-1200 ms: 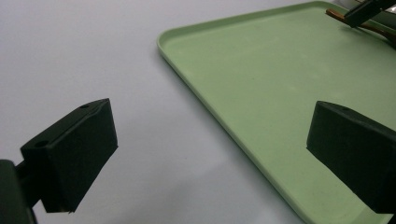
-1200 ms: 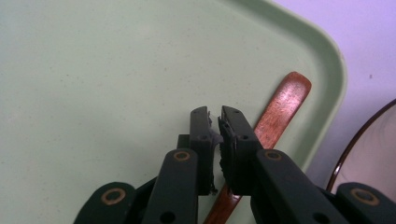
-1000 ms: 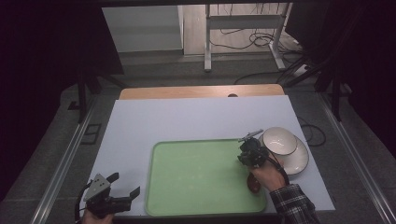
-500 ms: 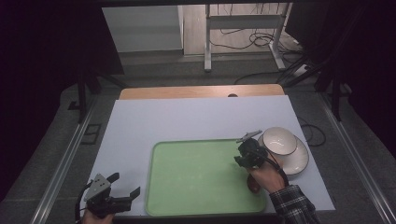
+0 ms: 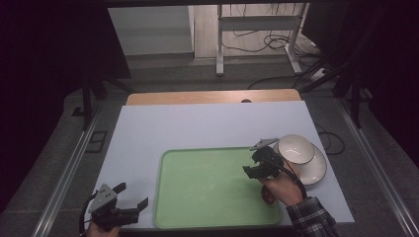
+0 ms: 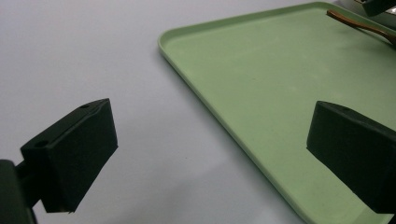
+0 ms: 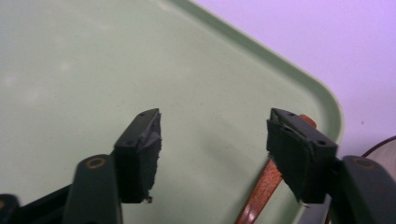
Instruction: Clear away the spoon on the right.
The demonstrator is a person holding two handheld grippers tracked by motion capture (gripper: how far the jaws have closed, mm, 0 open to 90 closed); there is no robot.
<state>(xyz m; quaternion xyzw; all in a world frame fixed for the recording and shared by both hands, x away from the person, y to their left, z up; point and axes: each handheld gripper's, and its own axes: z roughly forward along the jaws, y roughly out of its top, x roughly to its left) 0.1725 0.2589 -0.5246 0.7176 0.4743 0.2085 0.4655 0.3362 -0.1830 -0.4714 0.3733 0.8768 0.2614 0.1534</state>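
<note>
Right tool (image 7: 212, 156): we see its jaws just opened, empty, above the tray (image 7: 70, 70); wooden spoon (image 7: 261, 189) at 5 o'clock.

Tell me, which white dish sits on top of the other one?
The bowl. It is the smaller, deeper dish, resting on the wider flat plate, whose dark-edged rim sticks out beneath it, just right of the tray.
</note>
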